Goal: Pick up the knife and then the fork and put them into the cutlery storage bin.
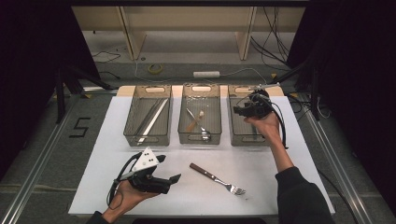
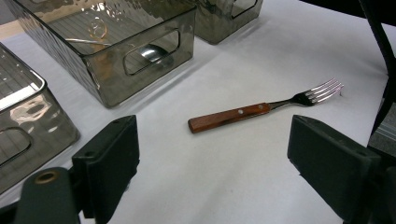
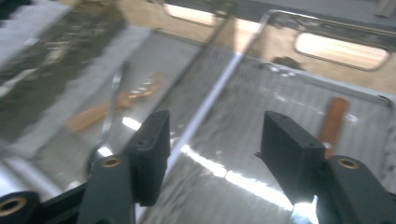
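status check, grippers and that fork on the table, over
Left gripper open, low beside the fork, not touching. Right gripper open over the right bin, nothing between its jaws. Path to fork clear.

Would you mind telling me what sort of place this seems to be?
Probably a lab or recording workshop, not a kitchen: a white table set up with three clear bins for cutlery, loose cables on the floor, and black curtains alongside.

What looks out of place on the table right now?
Only the fork: it lies loose and askew on the white mat in front of the three bins, while the other cutlery sits inside bins. No spill or damage shows.
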`<act>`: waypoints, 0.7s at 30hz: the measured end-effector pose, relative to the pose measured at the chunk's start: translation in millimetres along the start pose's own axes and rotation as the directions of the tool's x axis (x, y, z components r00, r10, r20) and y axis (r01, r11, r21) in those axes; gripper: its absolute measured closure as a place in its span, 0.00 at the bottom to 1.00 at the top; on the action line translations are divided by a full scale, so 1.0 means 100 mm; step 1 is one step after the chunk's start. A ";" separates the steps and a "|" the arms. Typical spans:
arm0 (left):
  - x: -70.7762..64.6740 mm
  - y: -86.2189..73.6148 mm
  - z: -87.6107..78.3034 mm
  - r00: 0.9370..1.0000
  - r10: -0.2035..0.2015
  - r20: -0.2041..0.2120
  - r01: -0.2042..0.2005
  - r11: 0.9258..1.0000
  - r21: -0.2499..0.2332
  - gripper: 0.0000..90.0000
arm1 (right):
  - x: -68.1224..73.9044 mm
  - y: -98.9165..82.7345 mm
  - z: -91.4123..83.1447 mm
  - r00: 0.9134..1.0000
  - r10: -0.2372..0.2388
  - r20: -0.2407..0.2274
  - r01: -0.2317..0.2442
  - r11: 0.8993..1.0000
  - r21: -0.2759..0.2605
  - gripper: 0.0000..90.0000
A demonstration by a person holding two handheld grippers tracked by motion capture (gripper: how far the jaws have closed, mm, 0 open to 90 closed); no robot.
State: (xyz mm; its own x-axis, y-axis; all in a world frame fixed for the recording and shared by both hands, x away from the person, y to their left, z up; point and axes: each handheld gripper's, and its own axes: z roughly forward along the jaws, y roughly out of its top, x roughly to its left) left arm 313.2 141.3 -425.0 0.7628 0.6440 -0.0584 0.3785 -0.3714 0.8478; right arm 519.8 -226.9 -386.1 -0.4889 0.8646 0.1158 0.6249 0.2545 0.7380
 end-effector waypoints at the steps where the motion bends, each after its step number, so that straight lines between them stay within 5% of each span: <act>1: 0.00 0.00 0.00 1.000 0.002 0.003 -0.002 1.000 0.001 0.18 | 0.03 -0.01 -0.04 1.000 -0.011 -0.018 0.011 1.000 -0.003 0.46; 5: -0.01 0.02 0.03 1.000 0.016 0.007 -0.016 1.000 0.013 0.18 | 0.17 -0.09 -0.20 0.995 -0.068 -0.079 0.066 0.997 -0.030 0.42; 12: -0.02 0.11 0.10 0.998 0.043 0.039 -0.045 0.998 0.043 0.18 | 0.45 -0.34 -0.52 0.968 -0.168 -0.186 0.158 0.985 -0.070 0.39; 17: -0.02 0.19 0.22 0.994 0.084 0.062 -0.090 0.992 0.086 0.19 | 0.63 -0.56 -0.69 0.947 -0.223 -0.229 0.210 0.974 -0.083 0.38; 21: -0.02 0.26 0.35 0.989 0.118 0.090 -0.129 0.984 0.127 0.20 | 0.68 -0.71 -0.75 0.940 -0.227 -0.254 0.210 0.973 -0.093 0.37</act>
State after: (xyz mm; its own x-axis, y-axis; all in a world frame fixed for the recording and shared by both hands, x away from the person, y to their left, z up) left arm 340.1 107.1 -421.6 0.8460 0.5331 -0.0050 0.3406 -0.5332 0.7744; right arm 396.8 -218.7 -380.7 -0.7563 0.6449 0.1102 0.4491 0.3892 0.8043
